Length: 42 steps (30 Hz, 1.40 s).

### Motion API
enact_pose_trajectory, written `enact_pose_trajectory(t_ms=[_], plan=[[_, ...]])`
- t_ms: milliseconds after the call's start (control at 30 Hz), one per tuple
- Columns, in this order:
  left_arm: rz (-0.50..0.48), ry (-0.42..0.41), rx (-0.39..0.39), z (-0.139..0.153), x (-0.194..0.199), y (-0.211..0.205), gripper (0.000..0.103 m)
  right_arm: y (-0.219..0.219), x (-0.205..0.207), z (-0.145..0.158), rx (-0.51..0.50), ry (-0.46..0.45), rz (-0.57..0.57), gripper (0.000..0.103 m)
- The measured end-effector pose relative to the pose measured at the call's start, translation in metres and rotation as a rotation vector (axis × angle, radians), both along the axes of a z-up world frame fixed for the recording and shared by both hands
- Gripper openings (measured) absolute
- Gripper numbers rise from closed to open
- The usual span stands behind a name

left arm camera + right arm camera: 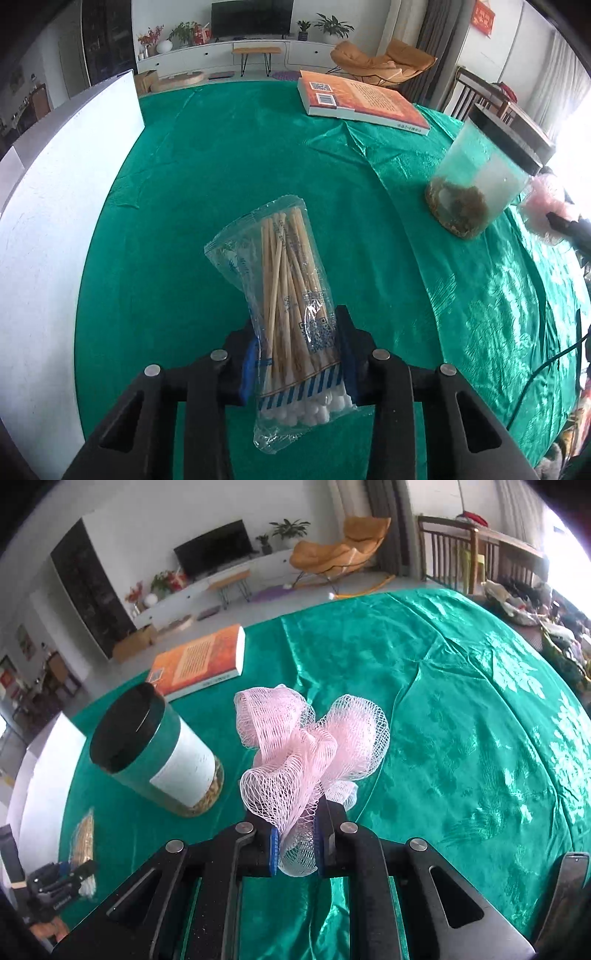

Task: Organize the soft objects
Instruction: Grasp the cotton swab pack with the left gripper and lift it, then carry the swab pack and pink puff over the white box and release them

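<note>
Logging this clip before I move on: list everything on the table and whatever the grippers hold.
cotton swab bag: one, clear with wooden sticks, in the left gripper
mesh sponge: one, pink, in the right gripper
jar: one, clear, black lid, white label, upright mid-table
book: one, orange, flat at the far side
tablecloth: one, green, covering the table
left gripper: black, shut on the bag
right gripper: black, shut on the sponge

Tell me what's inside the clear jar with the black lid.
The jar holds a low layer of brownish, crumbly bits at the bottom. Above that it looks empty, though the white label covers one side, and what the bits are is unclear.
</note>
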<state>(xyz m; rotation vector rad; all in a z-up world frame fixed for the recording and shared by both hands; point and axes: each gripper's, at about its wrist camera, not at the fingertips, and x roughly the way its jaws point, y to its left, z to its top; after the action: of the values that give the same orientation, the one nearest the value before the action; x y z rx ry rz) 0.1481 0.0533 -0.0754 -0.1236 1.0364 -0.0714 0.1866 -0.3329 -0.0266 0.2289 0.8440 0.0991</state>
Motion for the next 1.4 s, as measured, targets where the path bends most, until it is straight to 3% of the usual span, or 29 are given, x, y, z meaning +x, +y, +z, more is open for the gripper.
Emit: enact_pose_trajectory(t_ms=[133,200,400,567,733,900,1200,1233,1300,1333,1367,1400], plan=[[-0.007,-0.017,-0.054,0.012,0.01,-0.005,0.036,-0.001,0.031,-0.03,-0.024,0.152,-0.016,0.016],[-0.016,-0.045,-0.077,0.024,0.012,-0.006,0.036,-0.005,0.033,-0.034,-0.005,0.164,-0.034,0.015],[-0.013,-0.127,-0.146,0.075,0.022,0.006,0.036,-0.002,0.029,0.023,0.029,-0.038,-0.066,0.016],[0.003,-0.198,-0.202,0.123,0.013,0.036,0.036,0.031,0.026,0.086,0.058,-0.158,0.003,0.016],[0.037,-0.259,-0.184,0.161,-0.02,0.087,0.036,0.101,0.001,0.13,0.071,-0.234,0.166,0.016],[0.12,-0.26,-0.128,0.176,-0.071,0.158,0.036,0.188,-0.035,0.151,0.143,-0.232,0.359,0.016],[0.31,-0.176,0.002,0.144,-0.136,0.259,0.037,0.357,-0.092,0.139,0.259,-0.098,0.681,0.016],[0.333,-0.167,0.025,0.139,-0.139,0.265,0.04,0.373,-0.097,0.135,0.258,-0.082,0.706,0.018],[0.36,-0.152,0.049,0.13,-0.145,0.273,0.055,0.402,-0.106,0.122,0.259,-0.036,0.754,0.034],[0.372,-0.155,0.047,0.127,-0.149,0.276,0.077,0.415,-0.108,0.115,0.265,0.002,0.782,0.058],[0.385,-0.169,0.049,0.126,-0.155,0.279,0.095,0.424,-0.11,0.107,0.271,0.044,0.806,0.074],[0.401,-0.196,0.062,0.127,-0.161,0.282,0.099,0.431,-0.112,0.101,0.272,0.067,0.816,0.074]])
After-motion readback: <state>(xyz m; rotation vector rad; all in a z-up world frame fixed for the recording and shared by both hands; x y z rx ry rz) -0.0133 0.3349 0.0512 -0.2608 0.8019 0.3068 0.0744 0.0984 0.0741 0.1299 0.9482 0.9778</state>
